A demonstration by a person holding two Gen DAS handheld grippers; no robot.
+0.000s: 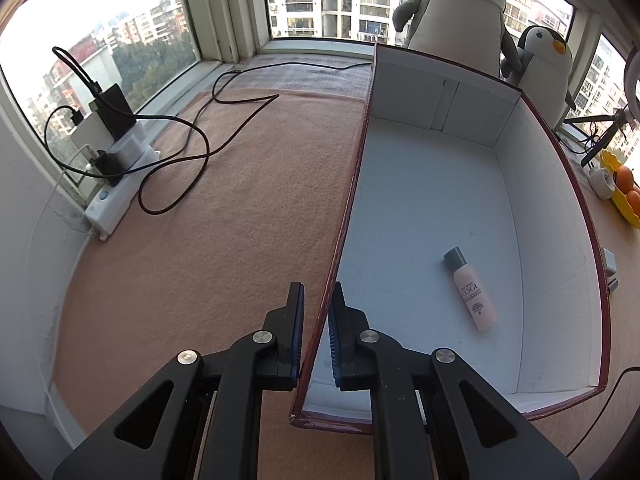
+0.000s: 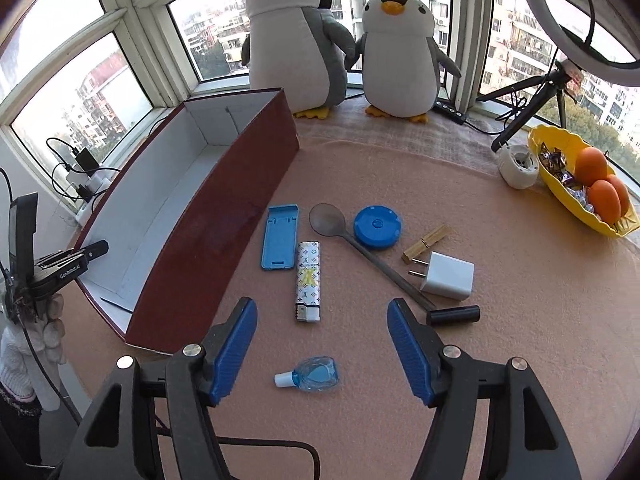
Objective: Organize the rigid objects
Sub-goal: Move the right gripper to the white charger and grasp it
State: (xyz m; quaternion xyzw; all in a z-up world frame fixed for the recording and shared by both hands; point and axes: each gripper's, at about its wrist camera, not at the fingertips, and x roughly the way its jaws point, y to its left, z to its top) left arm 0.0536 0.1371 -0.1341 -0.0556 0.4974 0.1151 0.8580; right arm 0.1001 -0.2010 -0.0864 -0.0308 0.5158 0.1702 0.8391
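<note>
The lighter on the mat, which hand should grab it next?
Right, probably. The right gripper is open and empty, with the lighter lying just ahead between its fingers. The left gripper is closed on the box wall, steadying it.

The left wrist view sits low and close at the near-left corner of the red box point(image 1: 560, 168), looking forward along its left wall and down into its white inside, toward the windows. The right wrist view hangs higher over the table point(image 2: 500, 340), right of the box point(image 2: 224, 216), tilted down at the small things and facing the same windows. Both views share the box, the two plush penguins point(image 1: 460, 4) point(image 2: 296, 40), the yellow fruit bowl point(image 1: 624, 204) point(image 2: 560, 152) and the power strip point(image 1: 120, 184) point(image 2: 86, 184). The right view also catches the left gripper point(image 2: 98, 248) at the box's far wall.
</note>
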